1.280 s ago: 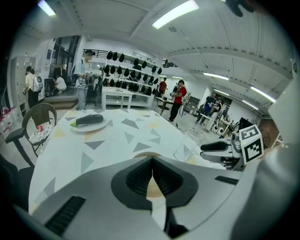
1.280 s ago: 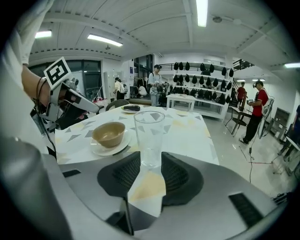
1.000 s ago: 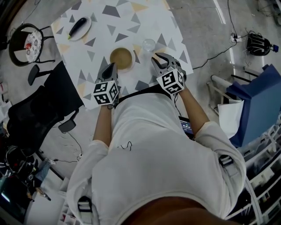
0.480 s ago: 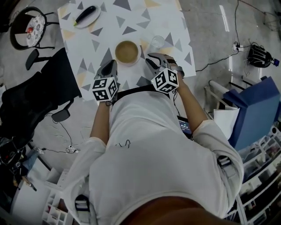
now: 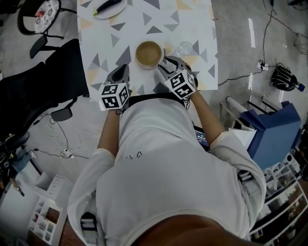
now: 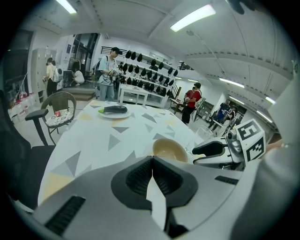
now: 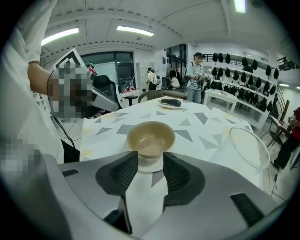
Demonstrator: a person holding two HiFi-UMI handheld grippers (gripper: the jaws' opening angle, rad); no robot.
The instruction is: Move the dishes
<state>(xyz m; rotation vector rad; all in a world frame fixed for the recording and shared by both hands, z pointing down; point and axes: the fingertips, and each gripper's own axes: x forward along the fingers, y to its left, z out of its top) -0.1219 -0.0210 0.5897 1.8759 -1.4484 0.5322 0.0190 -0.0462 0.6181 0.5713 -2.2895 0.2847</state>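
A tan bowl (image 5: pixel 148 54) sits on the counter (image 5: pixel 192 19), which is white with grey and yellow triangles. The bowl is round, so it has no long side. It stands the right way up, with its open top facing up, and it looks empty.

The right gripper (image 7: pixel 150 157) has its jaws apart, with nothing held between them. In the right gripper view the bowl (image 7: pixel 151 137) is right in front of the gap, in line with it. The bottom of the bowl is down by the tips of the jaws. I cannot tell if the jaws touch it. In the head view the right gripper (image 5: pixel 165 64) is just beside the bowl, on the side near the person.

The left gripper (image 6: pixel 152 159) has its jaws pressed together, with nothing in them. From there the bowl (image 6: pixel 169 150) is ahead and a little to the right, and the jaws do not touch it. In the head view the left gripper (image 5: pixel 122 71) is at the near edge of the counter, to the left of the bowl.

A clear glass (image 5: pixel 184 48) stands upright just to the right of the bowl. It shows big at the right side of the right gripper view (image 7: pixel 251 145).

Far across the counter is a white plate (image 5: pixel 118 8) with a dark eggplant (image 5: pixel 108 5) lying on it. In the head view the eggplant's long side runs slanted, from lower left to upper right. The plate is well apart from both grippers.

A black chair (image 5: pixel 43 91) stands to the left of the counter.
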